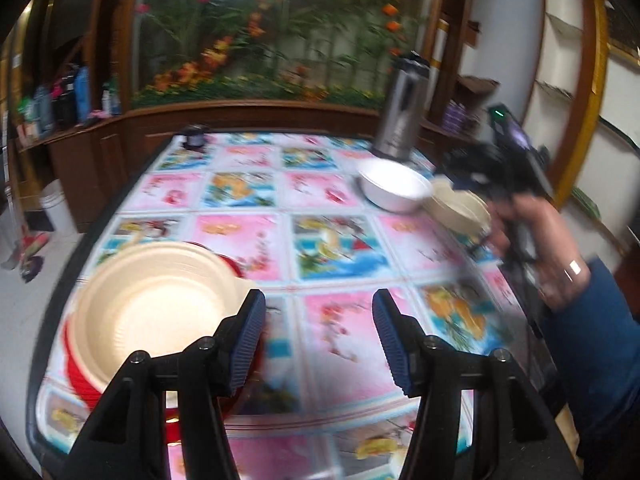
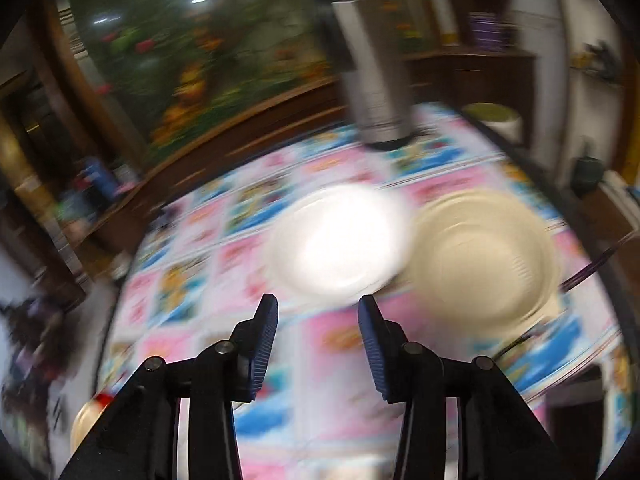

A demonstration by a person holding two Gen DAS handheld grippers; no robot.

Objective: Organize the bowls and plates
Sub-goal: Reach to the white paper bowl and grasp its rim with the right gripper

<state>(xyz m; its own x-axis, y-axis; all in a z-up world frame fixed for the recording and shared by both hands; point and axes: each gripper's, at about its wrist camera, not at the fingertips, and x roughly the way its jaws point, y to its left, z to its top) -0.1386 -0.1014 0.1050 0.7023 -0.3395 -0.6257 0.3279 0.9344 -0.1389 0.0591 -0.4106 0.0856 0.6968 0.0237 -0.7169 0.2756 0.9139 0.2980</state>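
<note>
Cream plate (image 1: pixel 160 304): near left part of the table (image 1: pixel 344 240), stacked on a red plate (image 1: pixel 80 376)
White bowl (image 2: pixel 340 240): far right, just beside a cream bowl (image 2: pixel 484 256) – edges seem to touch
Left gripper (image 1: pixel 318 340): jaws spread, empty, beside the cream plate
Right gripper (image 2: pixel 318 344): jaws spread, empty – before the white bowl
Steel flask (image 1: pixel 400 112): behind the bowls
</note>
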